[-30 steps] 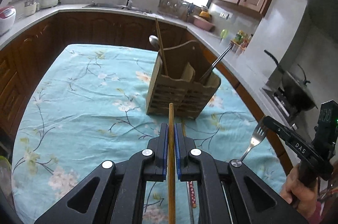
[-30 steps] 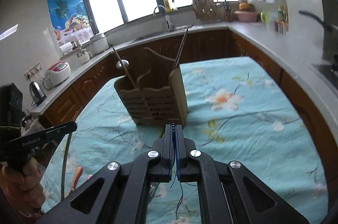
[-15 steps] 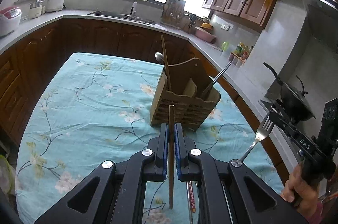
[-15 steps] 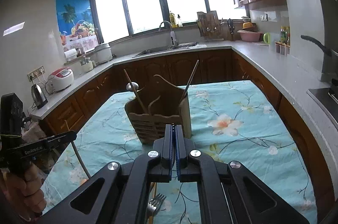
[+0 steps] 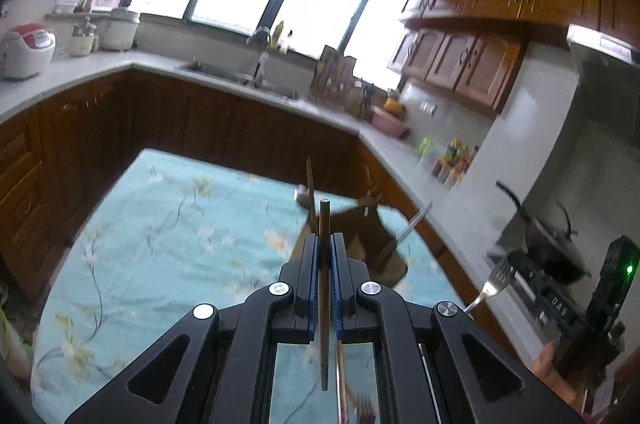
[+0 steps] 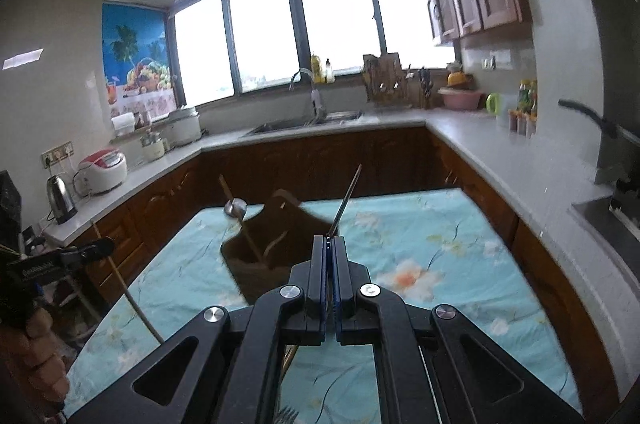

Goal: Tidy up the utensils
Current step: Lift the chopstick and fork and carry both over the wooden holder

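Left wrist only: gripped chopstick.

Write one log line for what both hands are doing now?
left gripper: shut on chopstick | right gripper: shut on fork | wooden holder: on tablecloth, ahead

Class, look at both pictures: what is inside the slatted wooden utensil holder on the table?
The wooden utensil holder holds a metal spoon, a wooden chopstick and a metal handle; their lower ends are hidden.
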The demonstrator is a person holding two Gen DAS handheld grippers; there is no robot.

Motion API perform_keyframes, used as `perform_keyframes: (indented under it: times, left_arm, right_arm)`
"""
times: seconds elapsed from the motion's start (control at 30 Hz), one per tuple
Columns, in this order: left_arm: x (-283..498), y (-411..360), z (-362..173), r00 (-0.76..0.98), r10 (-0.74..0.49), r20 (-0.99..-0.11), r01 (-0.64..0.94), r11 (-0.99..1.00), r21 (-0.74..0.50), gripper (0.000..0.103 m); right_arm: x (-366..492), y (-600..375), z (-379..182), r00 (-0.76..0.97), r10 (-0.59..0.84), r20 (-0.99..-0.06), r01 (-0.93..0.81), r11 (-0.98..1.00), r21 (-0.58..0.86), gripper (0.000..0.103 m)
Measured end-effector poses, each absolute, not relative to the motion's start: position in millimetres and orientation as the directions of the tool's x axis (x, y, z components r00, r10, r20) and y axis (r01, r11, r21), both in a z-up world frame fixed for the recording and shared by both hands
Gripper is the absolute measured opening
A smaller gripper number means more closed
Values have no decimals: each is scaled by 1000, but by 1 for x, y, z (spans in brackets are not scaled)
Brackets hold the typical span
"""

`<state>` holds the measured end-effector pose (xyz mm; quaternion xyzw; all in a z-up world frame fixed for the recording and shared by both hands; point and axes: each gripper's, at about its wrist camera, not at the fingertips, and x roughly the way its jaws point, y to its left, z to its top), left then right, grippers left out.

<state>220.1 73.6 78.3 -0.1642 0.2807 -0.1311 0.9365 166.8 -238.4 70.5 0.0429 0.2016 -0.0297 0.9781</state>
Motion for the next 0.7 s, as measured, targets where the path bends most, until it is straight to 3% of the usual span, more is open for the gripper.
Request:
perform_keyframes:
  times: [0.3,0.7]
  left_arm:
    - [251,69,94,882,-311,-354,166,908,-385,4]
    - [312,45,47,899,-274,-340,140,919,-369,4]
  right_arm:
    - [203,-249,101,947,-118,-300,133,991,32,2]
    - [253,-245,104,954,-166,-251,156,986,-61,2]
